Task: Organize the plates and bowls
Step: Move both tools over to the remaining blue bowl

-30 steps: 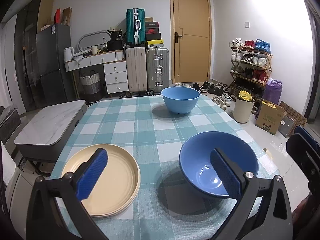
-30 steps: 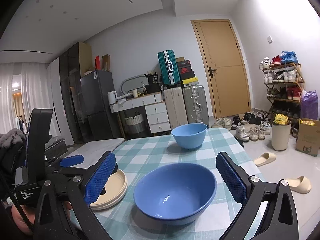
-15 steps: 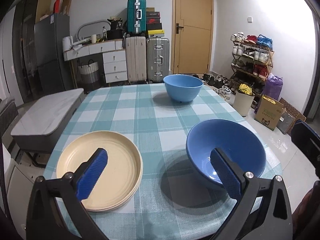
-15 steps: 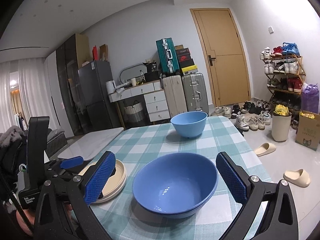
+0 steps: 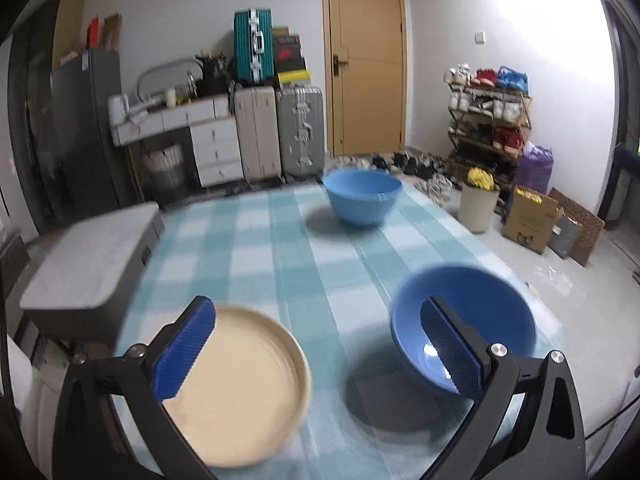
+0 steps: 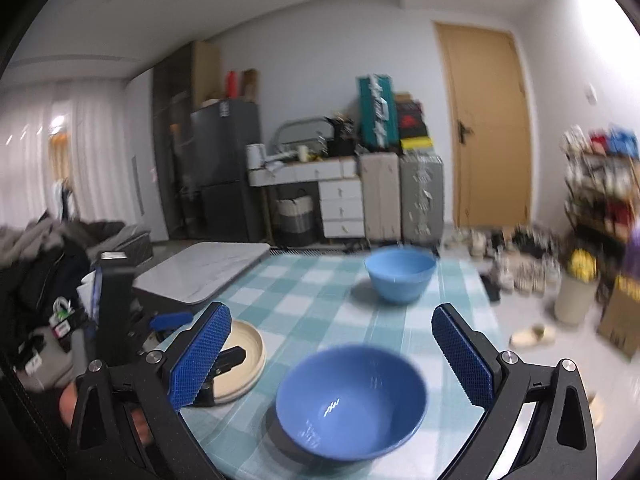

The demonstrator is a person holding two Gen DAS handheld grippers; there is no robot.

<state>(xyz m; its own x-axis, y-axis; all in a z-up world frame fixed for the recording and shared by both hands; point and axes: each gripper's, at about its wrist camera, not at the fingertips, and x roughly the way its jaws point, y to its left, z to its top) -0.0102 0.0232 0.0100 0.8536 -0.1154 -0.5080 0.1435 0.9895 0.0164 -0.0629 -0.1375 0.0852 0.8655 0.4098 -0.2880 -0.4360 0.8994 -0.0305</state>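
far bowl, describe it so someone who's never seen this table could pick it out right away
On the teal-and-white checked table, look to the end nearest the door and suitcases. The far bowl stands there alone, upright and empty. It is a lighter blue than the near bowl, which sits beside the cream plates.

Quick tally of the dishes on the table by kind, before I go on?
Bowls: 2, the near dark blue bowl and the far light blue bowl.
Plates: the cream plate stack looks like more than 1, but blur hides the exact count.
Total: 2 bowls plus 1 plate stack.
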